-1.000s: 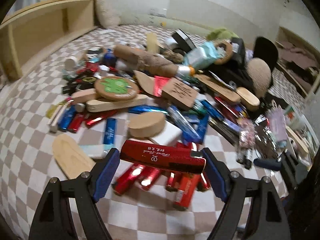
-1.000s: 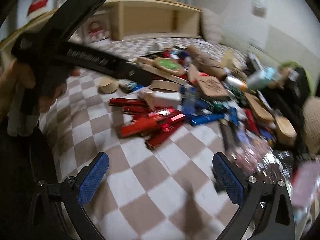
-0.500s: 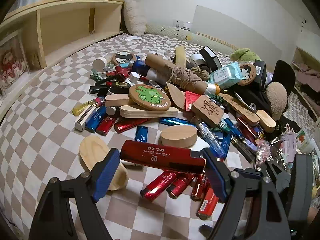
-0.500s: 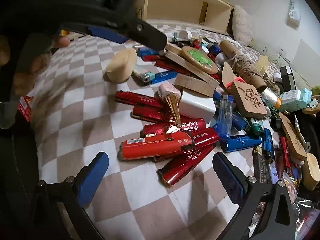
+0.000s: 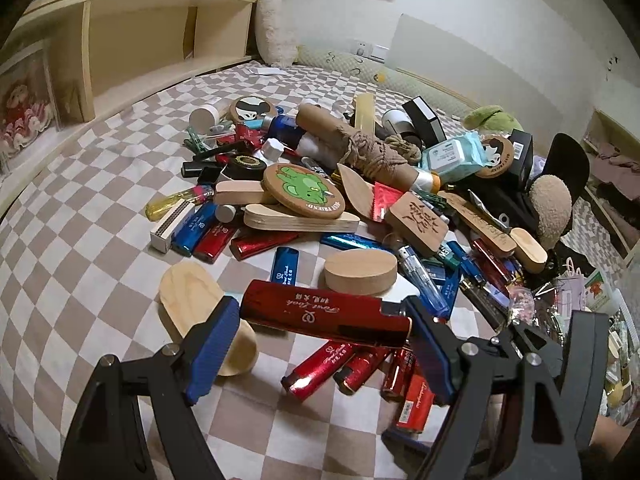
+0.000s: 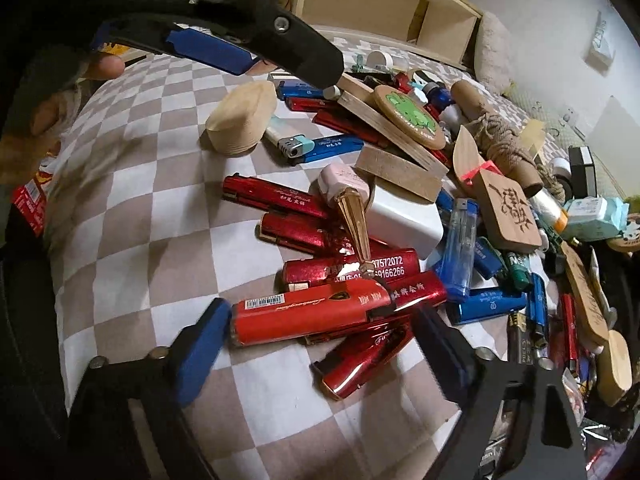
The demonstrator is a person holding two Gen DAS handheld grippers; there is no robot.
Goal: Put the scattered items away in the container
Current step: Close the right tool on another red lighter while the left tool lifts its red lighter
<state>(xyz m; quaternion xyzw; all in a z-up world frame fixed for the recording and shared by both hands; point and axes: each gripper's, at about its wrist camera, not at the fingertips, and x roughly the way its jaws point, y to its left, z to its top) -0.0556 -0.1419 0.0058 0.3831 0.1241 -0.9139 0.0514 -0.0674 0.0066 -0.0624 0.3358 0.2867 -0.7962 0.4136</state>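
My left gripper (image 5: 324,332) is shut on a red lighter with gold script (image 5: 320,312), gripped end to end and held above the checked bedcover. In the right wrist view my right gripper (image 6: 320,340) is low over a cluster of red lighters. Its jaws are closing, and the blue pads (image 6: 200,340) meet both ends of a red lighter with a barcode label (image 6: 304,312) that lies on the cover. Other red lighters (image 6: 348,268) lie under and behind it. No container shows in either view.
A big pile of scattered items covers the bed: blue lighters (image 5: 286,266), wooden discs (image 5: 360,270), a green-printed coaster (image 5: 304,190), a rope-wrapped cardboard tube (image 5: 360,148) and a white box (image 6: 404,216). A wooden headboard shelf (image 5: 132,52) stands behind. The left gripper's arm (image 6: 248,40) and fingers of the hand holding it (image 6: 104,66) hang at upper left.
My right gripper's jaws have narrowed from wide apart onto the barcode-labelled red lighter, and it has sunk closer to the cover. The left gripper keeps its hold on its lighter.
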